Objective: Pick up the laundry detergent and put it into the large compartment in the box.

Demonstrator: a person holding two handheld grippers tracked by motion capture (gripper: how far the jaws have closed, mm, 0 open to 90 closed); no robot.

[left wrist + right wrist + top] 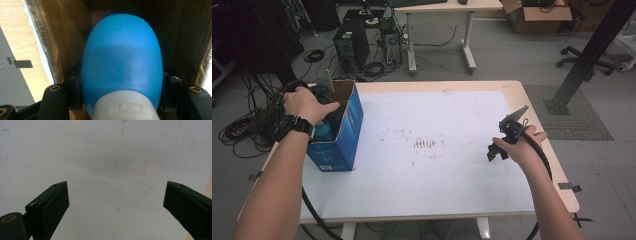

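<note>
Fingers: left pinch blue bottle [122, 60] (inside box [348, 131]); right spread wide over white table [437, 170].

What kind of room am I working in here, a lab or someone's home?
Most likely a lab or workshop, not a home. Behind the white-topped table stand computer towers amid loose cables on a grey floor, with a desk, an office chair base and a black metal frame post.

One open blue cardboard box [343, 131] stands at the left of the high view, and one blue plastic bottle with a white cap [122, 62] sits inside it. Two black two-jaw grippers are held, one left [323, 100], one right [507, 137].
</note>
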